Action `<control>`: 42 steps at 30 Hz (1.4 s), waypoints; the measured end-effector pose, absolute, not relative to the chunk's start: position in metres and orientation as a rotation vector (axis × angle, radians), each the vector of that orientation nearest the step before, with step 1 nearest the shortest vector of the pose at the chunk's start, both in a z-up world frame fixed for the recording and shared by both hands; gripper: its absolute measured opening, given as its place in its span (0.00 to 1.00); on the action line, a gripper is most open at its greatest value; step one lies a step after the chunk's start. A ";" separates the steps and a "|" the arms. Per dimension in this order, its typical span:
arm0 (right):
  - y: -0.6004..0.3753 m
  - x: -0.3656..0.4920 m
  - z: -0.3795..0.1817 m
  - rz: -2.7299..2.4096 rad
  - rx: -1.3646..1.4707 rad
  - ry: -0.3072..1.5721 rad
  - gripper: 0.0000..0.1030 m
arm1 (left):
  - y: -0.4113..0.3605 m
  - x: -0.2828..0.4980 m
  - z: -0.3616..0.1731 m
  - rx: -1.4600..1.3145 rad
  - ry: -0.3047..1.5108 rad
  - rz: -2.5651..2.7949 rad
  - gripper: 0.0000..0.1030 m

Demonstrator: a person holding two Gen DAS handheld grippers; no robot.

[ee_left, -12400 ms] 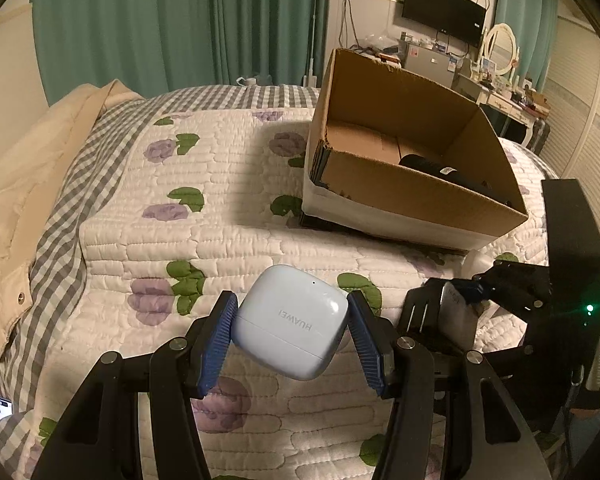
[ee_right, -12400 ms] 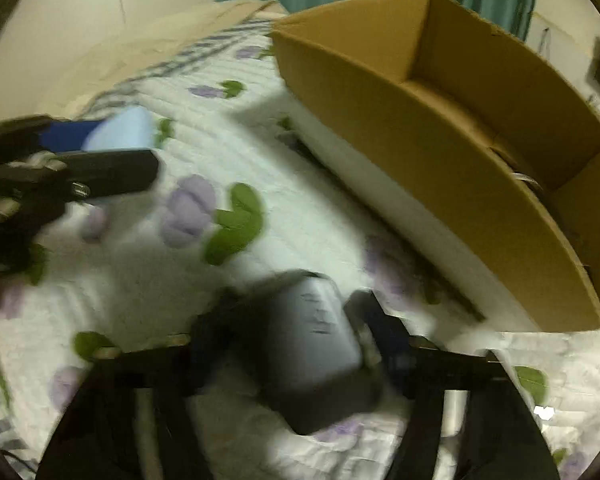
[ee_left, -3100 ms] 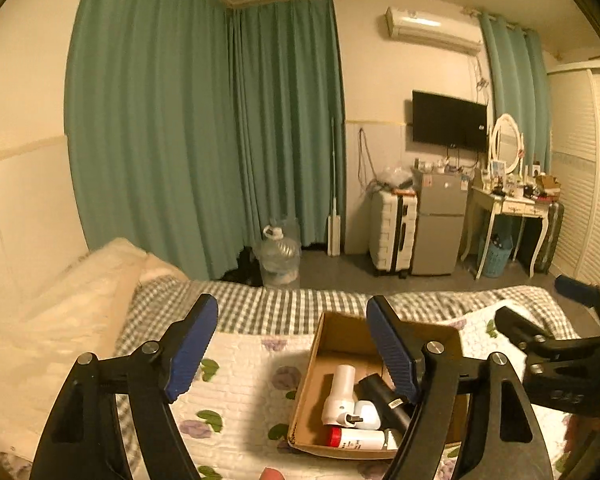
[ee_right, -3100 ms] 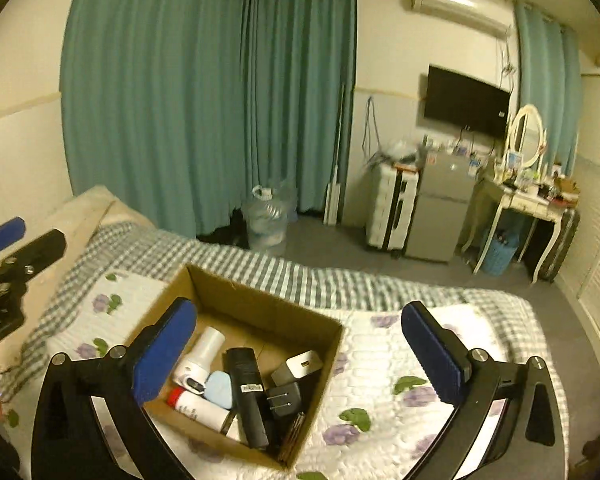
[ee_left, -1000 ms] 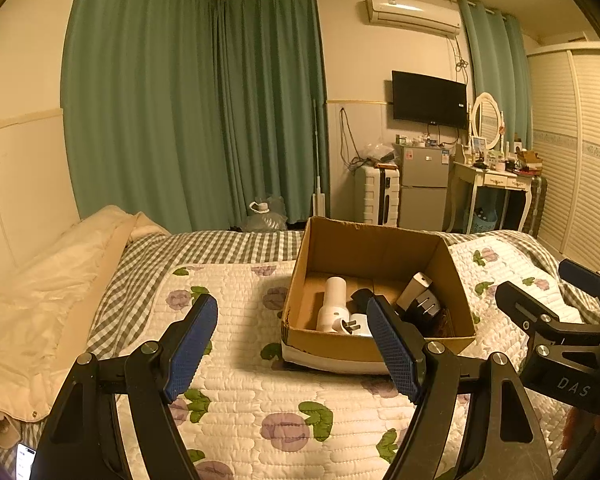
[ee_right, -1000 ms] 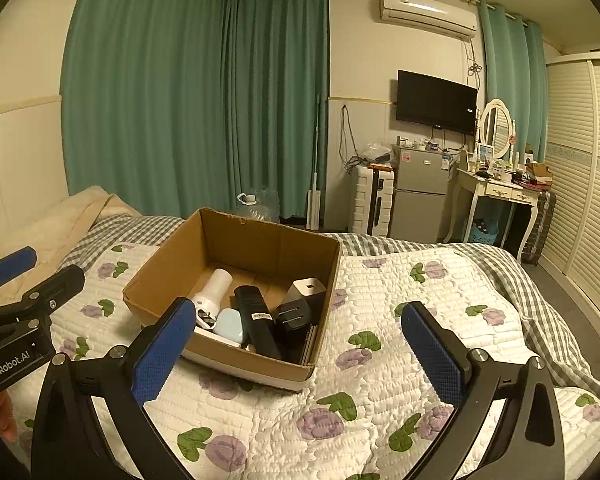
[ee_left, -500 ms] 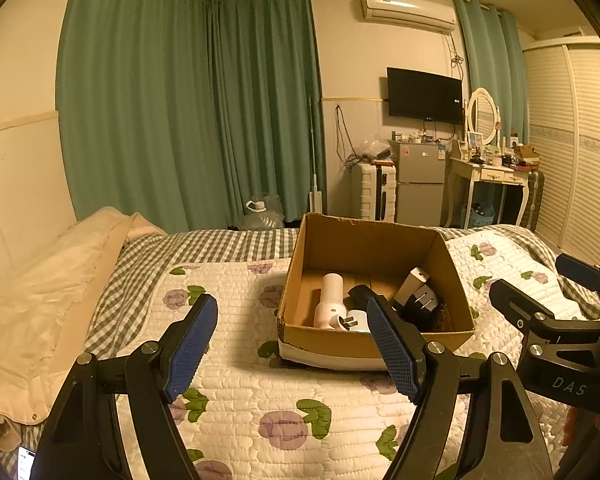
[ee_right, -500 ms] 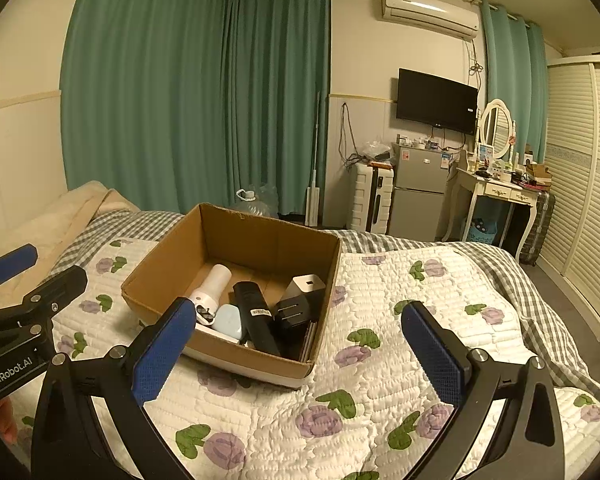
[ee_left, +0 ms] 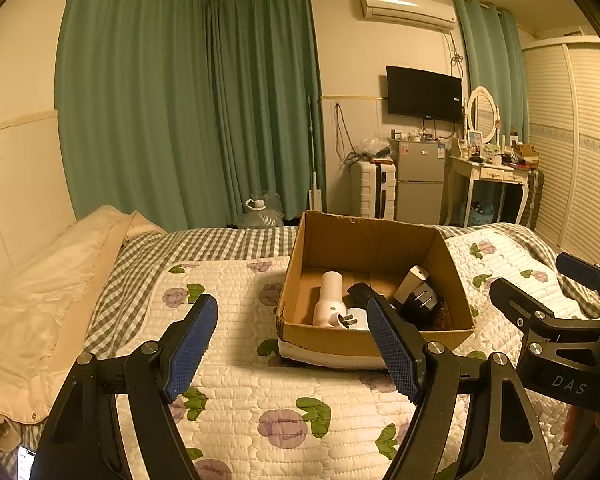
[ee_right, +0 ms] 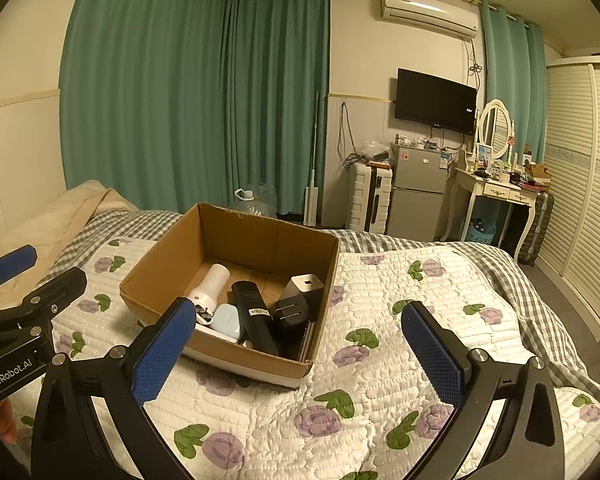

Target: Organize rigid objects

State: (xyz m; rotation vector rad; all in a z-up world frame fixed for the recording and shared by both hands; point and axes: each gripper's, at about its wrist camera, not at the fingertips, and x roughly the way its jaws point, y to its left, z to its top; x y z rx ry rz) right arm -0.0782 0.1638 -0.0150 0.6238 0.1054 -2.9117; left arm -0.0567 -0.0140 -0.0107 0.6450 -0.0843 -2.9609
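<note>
A brown cardboard box (ee_left: 332, 236) (ee_right: 268, 236) sits on the flowered quilt. It holds a white cylindrical bottle (ee_right: 212, 280) (ee_left: 330, 296), a pale blue earbud case (ee_right: 228, 322), a black remote (ee_right: 254, 320), a black plug adapter (ee_right: 292, 312) (ee_left: 420, 304) and a grey charger block (ee_right: 304, 284) (ee_left: 412, 280). My left gripper (ee_left: 292, 350) is open and empty, held above the quilt in front of the box. My right gripper (ee_right: 300, 354) is open and empty, to the right of the left one; it also shows in the left wrist view (ee_left: 548, 292).
A cream duvet (ee_left: 40, 292) lies along the bed's left side. Green curtains (ee_left: 188, 120) hang behind. A suitcase (ee_right: 368, 200), small fridge (ee_right: 416, 192), dressing table (ee_right: 496, 192) and wall TV (ee_right: 436, 102) stand beyond the bed. White slatted wardrobe doors (ee_right: 584, 184) are at right.
Both grippers have drifted slightly, so the box looks a little closer and lower in view. Both stay open and empty. The things in the box have not moved.
</note>
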 end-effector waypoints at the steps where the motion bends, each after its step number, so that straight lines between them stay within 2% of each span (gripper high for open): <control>1: 0.164 -0.078 -0.015 -2.912 0.626 0.105 1.00 | -0.014 -0.057 -0.011 0.646 -0.083 -2.962 0.78; 42: 0.169 -0.079 -0.022 -2.911 0.655 0.110 1.00 | -0.014 -0.057 -0.017 0.673 -0.067 -2.961 0.78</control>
